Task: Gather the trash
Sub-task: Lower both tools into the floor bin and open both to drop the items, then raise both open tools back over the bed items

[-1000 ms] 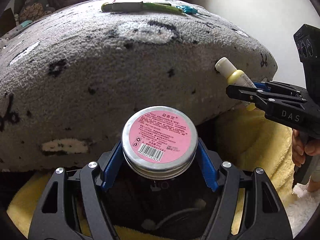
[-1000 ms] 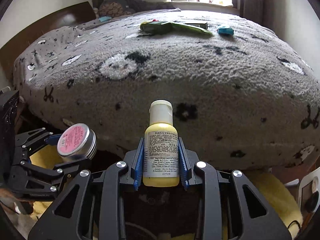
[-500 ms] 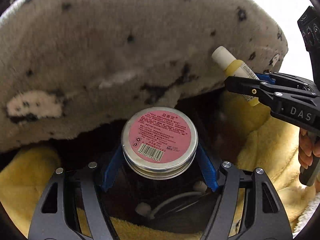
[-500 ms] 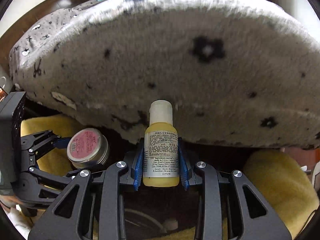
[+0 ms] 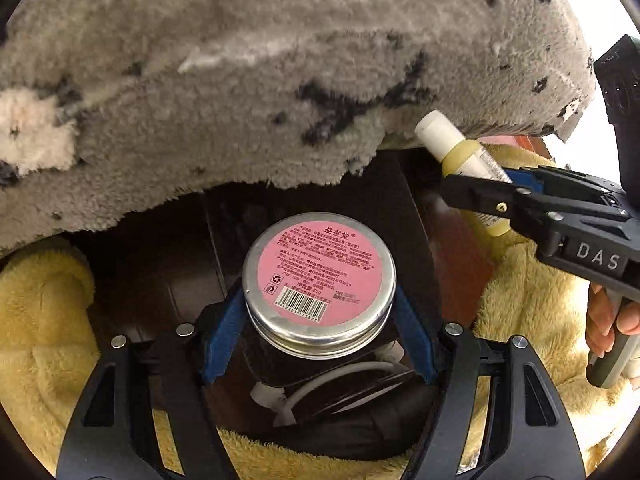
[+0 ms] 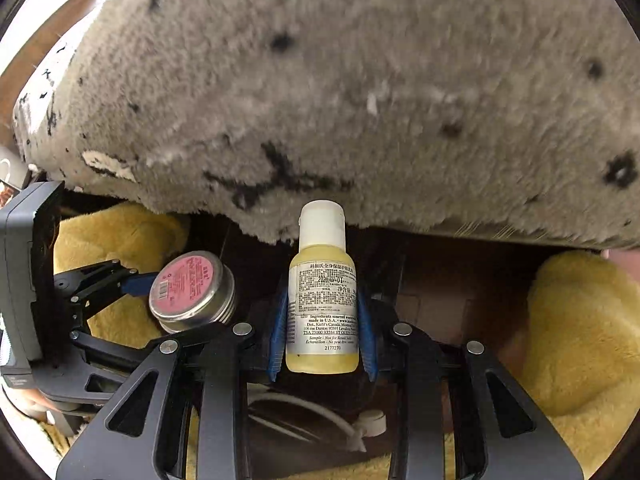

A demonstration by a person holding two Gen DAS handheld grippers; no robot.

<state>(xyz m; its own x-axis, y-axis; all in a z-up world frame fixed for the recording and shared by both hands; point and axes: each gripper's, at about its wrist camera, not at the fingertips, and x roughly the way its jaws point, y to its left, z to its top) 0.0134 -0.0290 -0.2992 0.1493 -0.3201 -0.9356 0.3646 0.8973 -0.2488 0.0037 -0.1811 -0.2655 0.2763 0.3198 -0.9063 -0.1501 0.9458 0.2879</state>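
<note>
Left gripper (image 5: 320, 344): clamped on the pink-labelled tin (image 5: 319, 280).
Right gripper (image 6: 322, 340): clamped on the yellow bottle (image 6: 322, 300).
Surface: grey fleece blanket (image 5: 240, 60) overhanging a dark gap.
Below: yellow plush (image 6: 580, 340), white cable (image 5: 332, 380).

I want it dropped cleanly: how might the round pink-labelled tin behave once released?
The tin looks rigid metal, so it should not crush. Its smooth round wall, pinched by the left gripper, may slip. Landing on edge, it could roll.
</note>
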